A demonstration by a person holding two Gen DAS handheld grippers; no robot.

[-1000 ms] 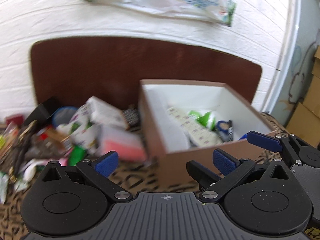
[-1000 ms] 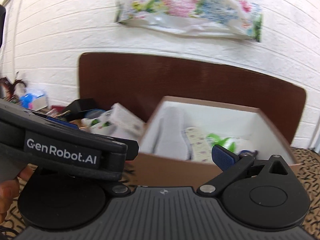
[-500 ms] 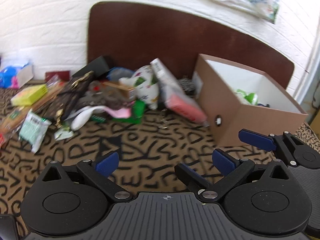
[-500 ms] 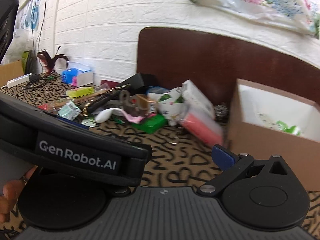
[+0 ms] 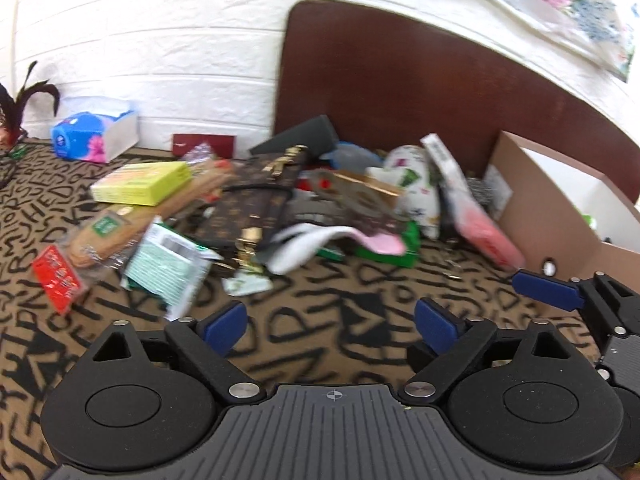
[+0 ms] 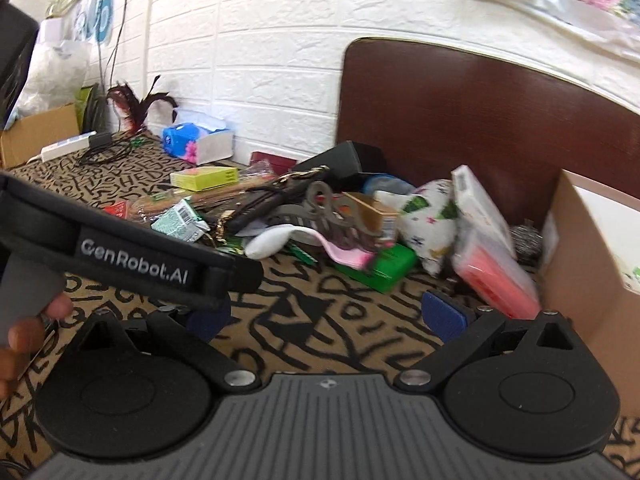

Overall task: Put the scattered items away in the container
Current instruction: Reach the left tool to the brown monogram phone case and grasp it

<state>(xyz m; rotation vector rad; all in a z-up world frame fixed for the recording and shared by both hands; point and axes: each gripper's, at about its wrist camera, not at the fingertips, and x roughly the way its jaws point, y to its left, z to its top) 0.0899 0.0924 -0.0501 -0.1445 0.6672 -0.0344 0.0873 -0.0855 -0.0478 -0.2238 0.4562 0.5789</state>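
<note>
Left gripper: jaws spread wide, holding nothing, poised above the patterned tabletop. Right gripper: likewise wide open and empty, its left finger partly hidden behind the left unit's strap. Beyond both lies the scattered pile: a green-and-white packet, a brown monogram purse, a yellow-green box, a green box and a clear case with red contents. The case leans beside the cardboard box, which stands at the right edge of the heap.
</note>
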